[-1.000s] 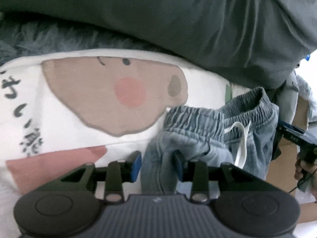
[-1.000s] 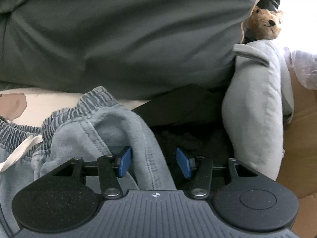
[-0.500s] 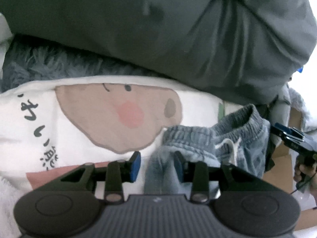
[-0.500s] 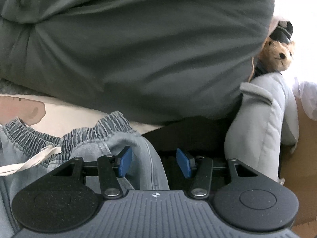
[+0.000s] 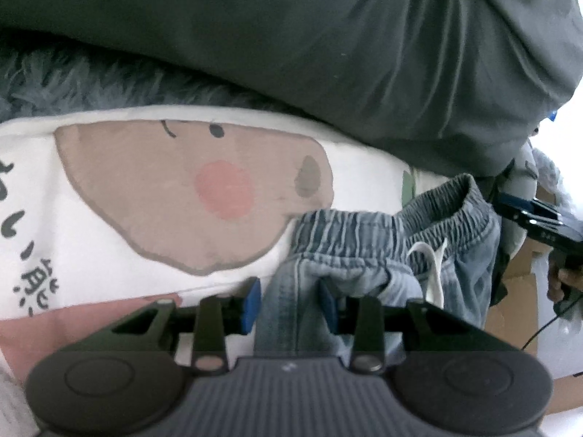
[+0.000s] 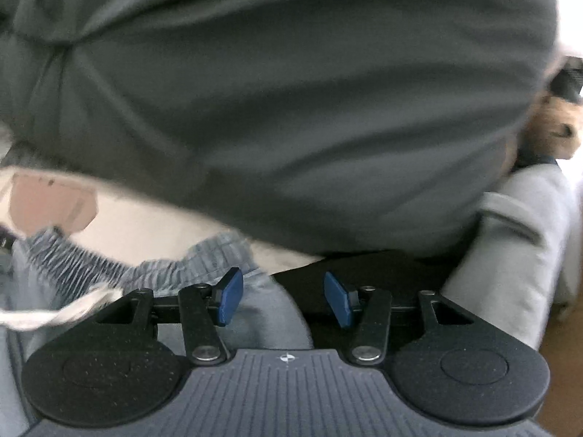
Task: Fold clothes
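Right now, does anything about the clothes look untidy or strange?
Yes. The grey-blue shorts are bunched, not flat: the waistband buckles and the white drawstring hangs loose. They lie partly on a white cartoon-print blanket. Nothing looks torn or spilled.

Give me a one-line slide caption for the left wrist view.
Left claw pinching a bunched fold of grey-blue drawstring shorts over a white cartoon-face blanket.

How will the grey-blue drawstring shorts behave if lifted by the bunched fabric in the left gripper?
The shorts look floppy: they bunch and crease, so they would probably sag. The elastic waistband looks gathered and may stay crumpled. The white drawstring hangs loose and would likely dangle.
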